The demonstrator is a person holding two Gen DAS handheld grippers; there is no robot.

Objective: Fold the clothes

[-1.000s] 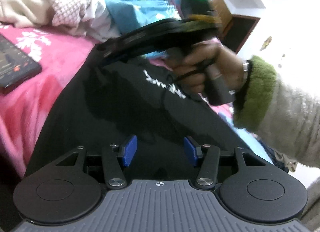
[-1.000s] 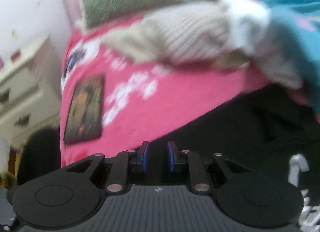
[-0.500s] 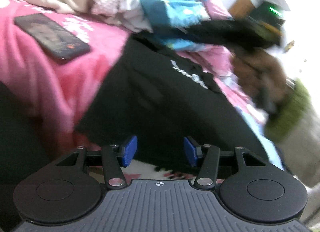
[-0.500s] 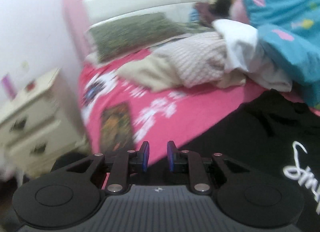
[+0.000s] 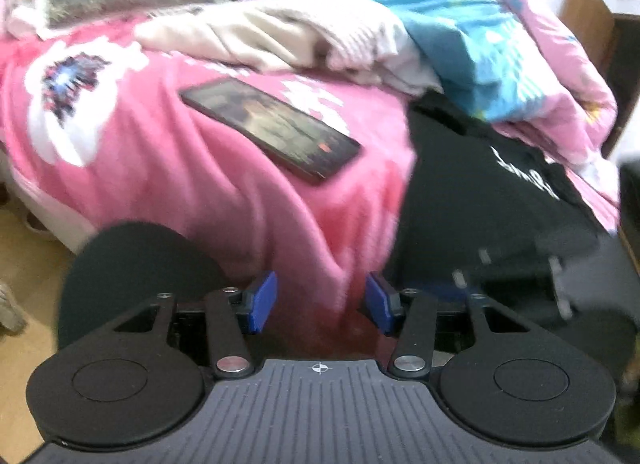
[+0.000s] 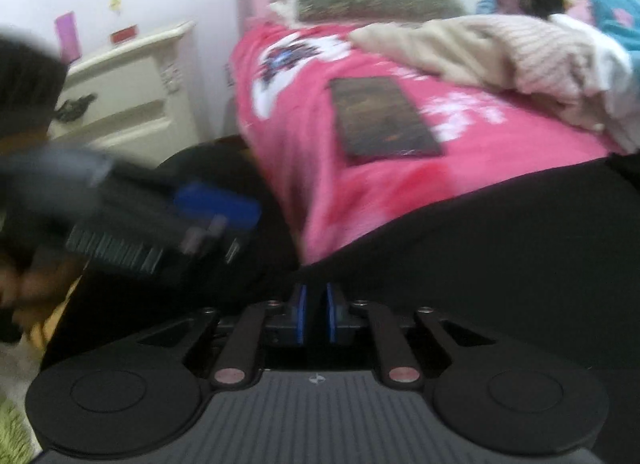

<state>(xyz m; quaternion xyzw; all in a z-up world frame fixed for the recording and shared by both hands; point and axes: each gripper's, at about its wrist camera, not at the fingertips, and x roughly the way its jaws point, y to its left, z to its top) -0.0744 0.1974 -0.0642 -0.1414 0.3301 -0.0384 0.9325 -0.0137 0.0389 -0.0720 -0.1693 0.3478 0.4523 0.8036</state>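
black shirt (image 5: 480, 200) with white lettering, lying rumpled.

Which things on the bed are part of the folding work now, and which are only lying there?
Part of the job:
- black garment with white lettering
- left gripper, jaws apart
- right gripper, jaws nearly together after closing further just now

Only lying about:
- phone on the pink blanket
- beige and white clothes pile
- blue patterned quilt
- nightstand
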